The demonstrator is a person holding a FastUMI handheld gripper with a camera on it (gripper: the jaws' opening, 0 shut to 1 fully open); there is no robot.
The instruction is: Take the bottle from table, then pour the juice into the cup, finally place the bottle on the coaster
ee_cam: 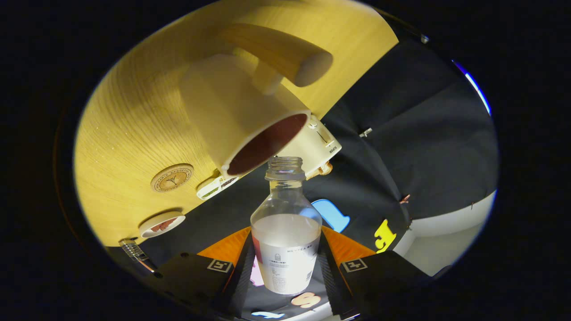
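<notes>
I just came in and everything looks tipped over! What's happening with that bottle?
A person's handheld gripper has its jaws shut on the bottle, which has no cap and holds pale juice. The view is tilted because the bottle is being tipped toward the cream cup on the wooden table. Its open mouth sits right at the cup's rim. The round coaster waits nearby.

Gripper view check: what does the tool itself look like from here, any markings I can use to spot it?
The gripper has two broad, flat-sided fingers that angle in toward each other like a wedge. Their inner faces are finely ribbed. Each dark outer block carries a small square black-and-white tag marker. No cables, hand or sleeve can be seen.
</notes>
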